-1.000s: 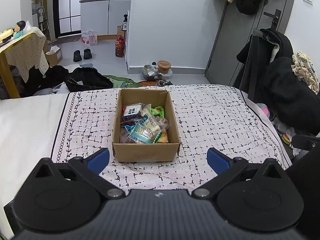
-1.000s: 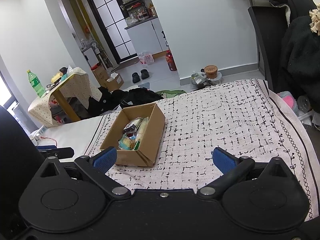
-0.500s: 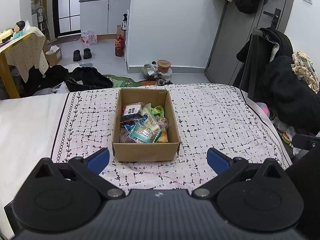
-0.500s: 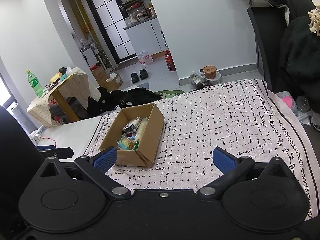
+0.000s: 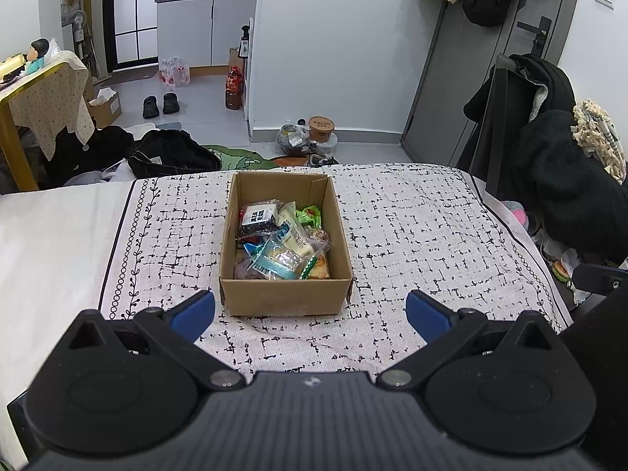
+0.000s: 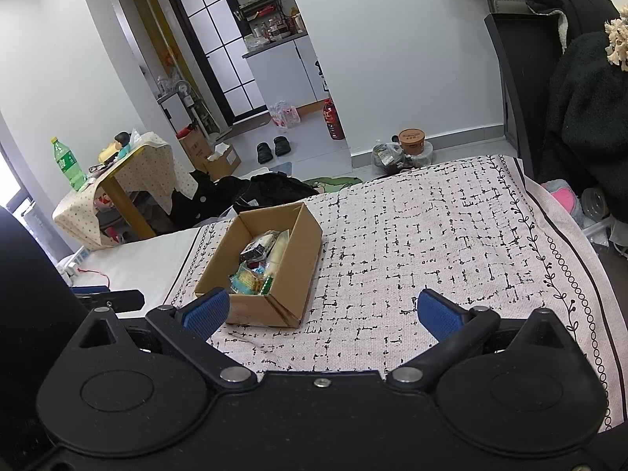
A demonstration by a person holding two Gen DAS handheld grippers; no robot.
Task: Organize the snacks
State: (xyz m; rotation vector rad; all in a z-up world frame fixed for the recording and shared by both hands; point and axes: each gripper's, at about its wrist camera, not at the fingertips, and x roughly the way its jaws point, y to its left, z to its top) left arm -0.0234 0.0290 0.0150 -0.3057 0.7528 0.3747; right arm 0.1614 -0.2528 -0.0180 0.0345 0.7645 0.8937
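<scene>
Your snacks (image 5: 280,237) all lie heaped inside the open cardboard box (image 5: 285,301), which sits on the patterned cloth (image 5: 412,227) covering the bed; no packet shows on the cloth around it. That fits snacks already gathered in, or a box waiting to be sorted out, so don't read a stage into it. Your left tongs (image 5: 310,311) hang wide and empty, squared to the box's near wall. Your right tongs (image 6: 322,312) are just as wide and empty, off to the box's right with one fingertip (image 6: 207,311) overlapping its near corner in view.
</scene>
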